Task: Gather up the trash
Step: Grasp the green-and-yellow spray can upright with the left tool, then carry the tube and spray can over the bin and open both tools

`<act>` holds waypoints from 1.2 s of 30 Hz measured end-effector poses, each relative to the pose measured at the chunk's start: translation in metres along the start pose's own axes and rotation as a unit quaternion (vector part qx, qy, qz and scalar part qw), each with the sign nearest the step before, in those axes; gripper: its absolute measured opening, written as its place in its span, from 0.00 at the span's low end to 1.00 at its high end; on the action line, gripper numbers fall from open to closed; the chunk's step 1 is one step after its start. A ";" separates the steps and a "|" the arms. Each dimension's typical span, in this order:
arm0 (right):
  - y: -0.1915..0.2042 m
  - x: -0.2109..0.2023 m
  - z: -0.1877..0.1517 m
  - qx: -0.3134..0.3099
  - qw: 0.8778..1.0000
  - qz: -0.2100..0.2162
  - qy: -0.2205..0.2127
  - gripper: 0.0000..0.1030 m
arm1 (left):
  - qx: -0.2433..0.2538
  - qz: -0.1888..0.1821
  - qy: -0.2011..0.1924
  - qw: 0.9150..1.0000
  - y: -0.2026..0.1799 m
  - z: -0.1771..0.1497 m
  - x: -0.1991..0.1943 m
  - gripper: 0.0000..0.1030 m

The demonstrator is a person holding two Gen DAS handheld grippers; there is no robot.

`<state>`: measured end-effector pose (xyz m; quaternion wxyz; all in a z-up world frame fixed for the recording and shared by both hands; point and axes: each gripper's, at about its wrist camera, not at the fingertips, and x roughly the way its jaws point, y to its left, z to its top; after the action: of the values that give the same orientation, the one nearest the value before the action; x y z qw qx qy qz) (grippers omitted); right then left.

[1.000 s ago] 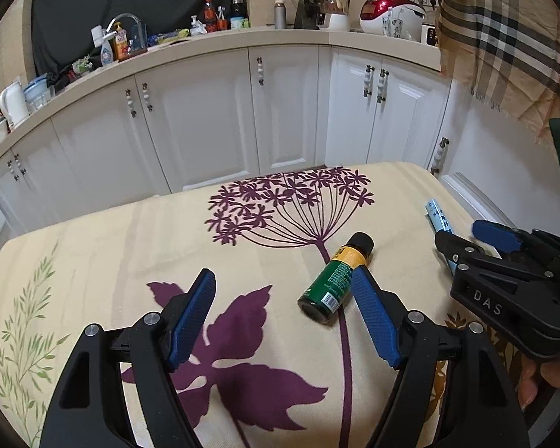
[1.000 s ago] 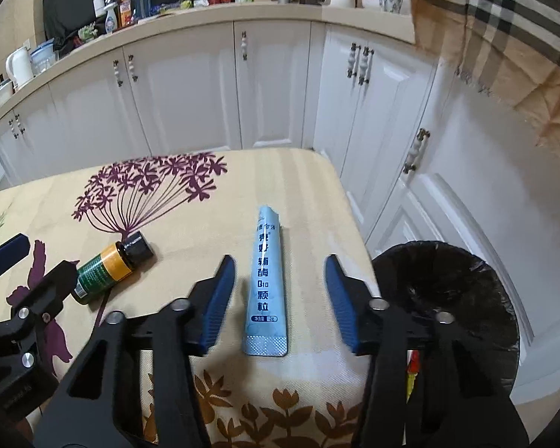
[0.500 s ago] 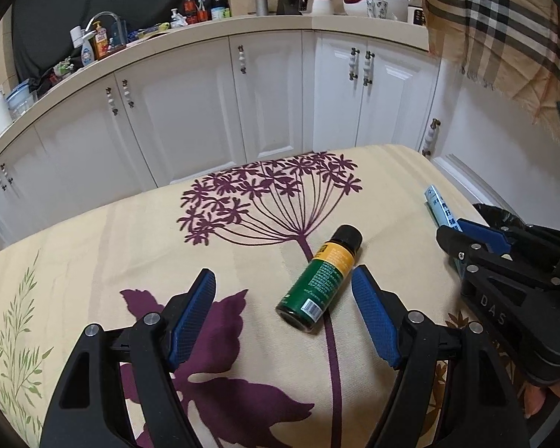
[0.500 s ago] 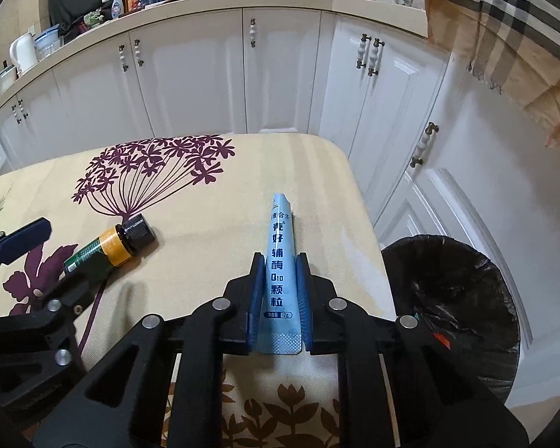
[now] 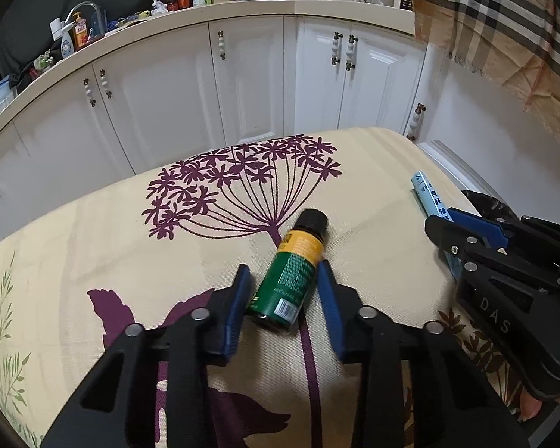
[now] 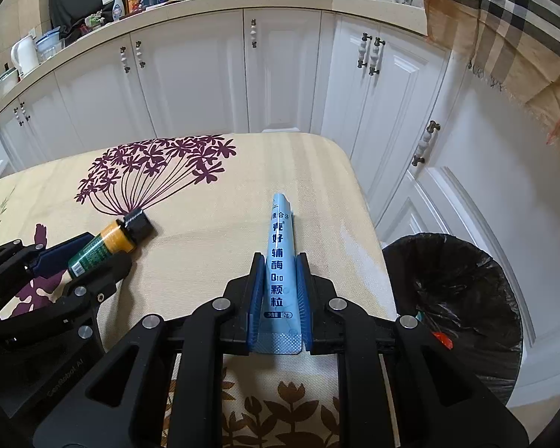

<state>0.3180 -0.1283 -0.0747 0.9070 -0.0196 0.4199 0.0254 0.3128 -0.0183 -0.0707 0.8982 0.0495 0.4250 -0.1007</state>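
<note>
A green and yellow bottle (image 5: 294, 271) with a black cap lies on the floral tablecloth (image 5: 93, 231). My left gripper (image 5: 284, 280) has its blue fingers close on both sides of the bottle's lower end; the left one touches, a thin gap shows on the right. The bottle also shows in the right wrist view (image 6: 108, 243). My right gripper (image 6: 279, 261) is shut on a light blue sachet (image 6: 280, 261) with Chinese print, which also shows in the left wrist view (image 5: 429, 196). The sachet sits low over the cloth near the table's right edge.
A bin with a black liner (image 6: 455, 298) stands on the floor just right of the table, with some trash inside. White cabinets (image 5: 242, 74) and a cluttered counter run behind the table. A plaid cloth (image 6: 504, 18) hangs at upper right.
My left gripper moved forward and narrowed around the bottle. My right gripper closed on the sachet about half a second ago and still holds it.
</note>
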 end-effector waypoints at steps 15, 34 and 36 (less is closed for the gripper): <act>0.001 -0.014 -0.009 0.000 1.000 -0.003 -0.018 0.14 | -0.011 0.007 -0.013 1.000 0.003 -0.006 -0.010 0.24; 0.004 -0.048 -0.043 0.006 0.999 0.003 -0.034 0.13 | -0.040 0.021 -0.037 0.998 0.010 -0.037 -0.053 0.24; 0.005 -0.052 -0.048 0.007 0.999 0.004 -0.034 0.13 | -0.043 0.022 -0.040 0.998 0.012 -0.041 -0.058 0.24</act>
<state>0.2479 -0.1278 -0.0659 0.9209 -0.0107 0.3887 0.0267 0.2489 0.0083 -0.0517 0.9177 0.0160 0.3916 -0.0648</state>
